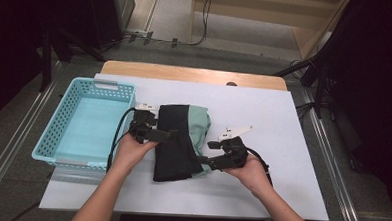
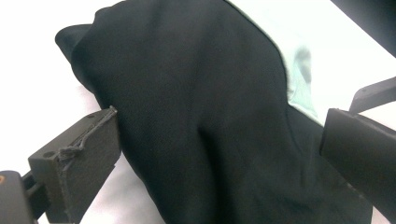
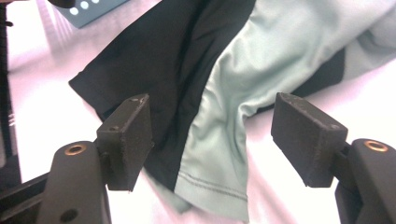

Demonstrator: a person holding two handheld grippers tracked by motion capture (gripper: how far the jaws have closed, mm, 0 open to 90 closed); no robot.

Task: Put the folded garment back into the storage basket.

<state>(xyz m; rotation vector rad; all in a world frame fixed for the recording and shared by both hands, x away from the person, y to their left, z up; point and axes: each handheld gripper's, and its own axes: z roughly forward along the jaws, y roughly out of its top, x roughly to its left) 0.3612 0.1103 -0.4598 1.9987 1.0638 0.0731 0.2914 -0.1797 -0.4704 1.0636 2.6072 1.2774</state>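
Note:
A folded garment (image 1: 180, 140), black with pale green panels, lies mid-table on the white sheet (image 1: 263, 118). My left gripper (image 1: 170, 135) rests at its left edge, jaws spread wide around the black cloth (image 2: 201, 116); nothing is clamped. My right gripper (image 1: 208, 153) sits at the garment's lower right corner, open, its jaws either side of the green hem (image 3: 212, 186) and the black panel (image 3: 159, 70). The right gripper's pads (image 3: 130, 140) are apart from the fabric.
A light blue plastic basket (image 1: 71, 160) stands on the left of the table, close beside the left hand. The wooden table edge (image 1: 195, 73) runs along the back. Bare white sheet lies right of the garment. Dark stands and cables sit on the floor behind.

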